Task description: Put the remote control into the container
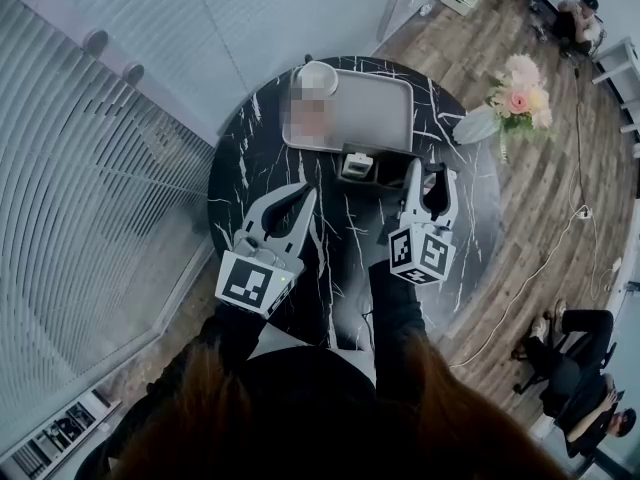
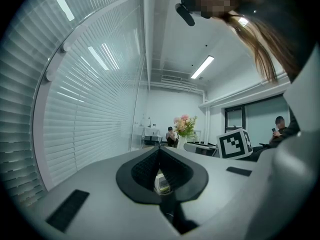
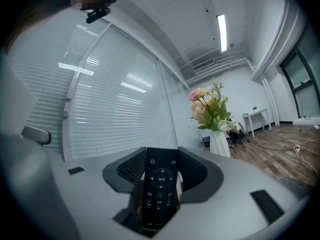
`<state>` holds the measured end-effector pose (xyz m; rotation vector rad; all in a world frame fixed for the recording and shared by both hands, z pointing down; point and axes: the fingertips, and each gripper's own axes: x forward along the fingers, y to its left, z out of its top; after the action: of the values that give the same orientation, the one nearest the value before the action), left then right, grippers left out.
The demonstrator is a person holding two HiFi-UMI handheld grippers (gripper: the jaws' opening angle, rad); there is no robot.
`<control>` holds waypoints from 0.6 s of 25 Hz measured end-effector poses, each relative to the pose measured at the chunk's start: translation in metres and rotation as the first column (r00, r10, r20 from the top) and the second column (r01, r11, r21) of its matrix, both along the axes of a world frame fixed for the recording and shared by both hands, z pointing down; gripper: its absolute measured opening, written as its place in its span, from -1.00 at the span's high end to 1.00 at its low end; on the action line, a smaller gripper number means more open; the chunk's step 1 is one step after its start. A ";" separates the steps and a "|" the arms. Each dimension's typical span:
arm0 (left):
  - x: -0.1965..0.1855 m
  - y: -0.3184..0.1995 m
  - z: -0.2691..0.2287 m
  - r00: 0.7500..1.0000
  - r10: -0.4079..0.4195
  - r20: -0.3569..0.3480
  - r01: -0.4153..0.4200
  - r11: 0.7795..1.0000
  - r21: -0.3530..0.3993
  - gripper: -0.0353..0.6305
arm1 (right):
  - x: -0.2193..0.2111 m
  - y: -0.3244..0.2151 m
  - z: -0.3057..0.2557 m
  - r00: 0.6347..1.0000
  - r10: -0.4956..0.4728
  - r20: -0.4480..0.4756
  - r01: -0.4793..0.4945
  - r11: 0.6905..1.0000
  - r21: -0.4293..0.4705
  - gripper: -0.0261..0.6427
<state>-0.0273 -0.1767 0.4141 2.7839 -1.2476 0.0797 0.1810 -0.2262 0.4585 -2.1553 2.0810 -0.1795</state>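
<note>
Closest in, both forearms in dark sleeves reach straight out from the body over the round black marble table. Each hand carries its gripper roughly level, pointing away from the person.

The left gripper sits out to the left, over bare tabletop. Its jaws are closed tip to tip with nothing clamped between them. A small pale thing shows low in the gap behind the tips, and I honestly can't tell what it is.

The right gripper has the remote control pinched between its jaws. The jaws stand a fair way apart because the remote fills the space. The remote is upright with its buttons facing the camera and its top edge level with the jaw tips.

That gripper is just to the right of the black container, so the remote isn't in it yet (the container already has something white inside).

Past the container is a grey tray, with a cup at its far left corner. A white vase of pink flowers stands at the table's right edge.
</note>
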 end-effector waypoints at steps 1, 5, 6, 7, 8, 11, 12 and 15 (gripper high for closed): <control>0.000 0.001 0.000 1.000 0.000 -0.003 0.000 1.000 -0.001 0.90 | 0.001 0.001 0.000 1.000 0.007 0.013 -0.007 1.000 -0.004 0.31; 0.001 0.003 -0.001 1.000 0.009 -0.002 -0.009 1.000 -0.001 0.90 | 0.006 -0.001 -0.001 0.997 0.026 0.067 -0.026 1.000 0.008 0.32; 0.001 0.004 0.000 1.000 0.008 -0.002 -0.008 1.000 -0.001 0.90 | 0.006 -0.004 -0.002 0.997 0.026 0.071 -0.027 1.000 0.013 0.32; 0.000 0.005 0.000 1.000 0.007 -0.001 -0.007 1.000 -0.002 0.90 | 0.005 -0.007 -0.003 0.997 0.026 0.073 -0.028 0.999 0.019 0.32; -0.001 0.006 -0.001 1.000 0.007 0.000 -0.007 1.000 -0.002 0.90 | 0.005 -0.009 -0.004 0.997 0.028 0.071 -0.030 0.999 0.023 0.32; -0.003 0.007 -0.002 1.000 0.007 0.002 -0.007 1.000 -0.001 0.90 | 0.002 -0.014 0.001 0.999 0.026 0.036 -0.027 1.000 0.005 0.32; -0.005 0.007 -0.001 1.000 0.004 0.002 -0.004 1.000 -0.002 0.90 | -0.001 -0.015 0.006 1.000 0.023 0.019 -0.023 1.000 -0.014 0.32; -0.008 0.006 -0.001 1.000 -0.002 0.004 0.002 1.000 -0.007 0.90 | -0.008 -0.011 0.025 0.999 0.011 -0.032 -0.014 0.997 -0.079 0.32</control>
<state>-0.0348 -0.1703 0.4134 2.7776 -1.2489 0.0896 0.1729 -0.2371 0.4838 -2.2299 2.1112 -0.2322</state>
